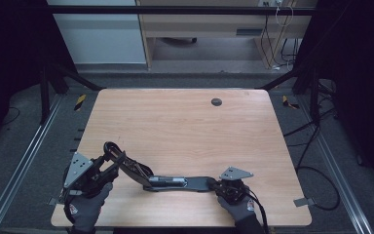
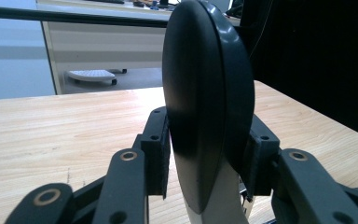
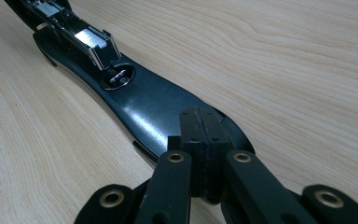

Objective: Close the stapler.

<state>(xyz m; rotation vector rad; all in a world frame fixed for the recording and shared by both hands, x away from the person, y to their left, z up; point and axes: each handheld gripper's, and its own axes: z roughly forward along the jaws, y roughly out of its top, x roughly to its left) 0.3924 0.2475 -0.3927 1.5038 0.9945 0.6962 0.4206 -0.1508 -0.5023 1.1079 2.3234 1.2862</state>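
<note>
Was a light wooden counter (image 1: 175, 117) with round corners. Had a small dark round hole (image 1: 216, 102) near the far edge. Carried a long black stapler (image 1: 175, 182), opened up, near the front.

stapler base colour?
Glossy black stapler base, with a silvery metal plate near its far end; clearest in the right gripper view.

Glossy black plastic stapler (image 3: 158, 109) with shiny metal magazine (image 3: 91, 39) on matt wood-grain table (image 3: 284, 56).

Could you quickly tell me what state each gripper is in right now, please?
Left gripper: shut on the raised black top arm of the opened stapler.
Right gripper: shut, pressing down on the stapler's flat black base.
</note>
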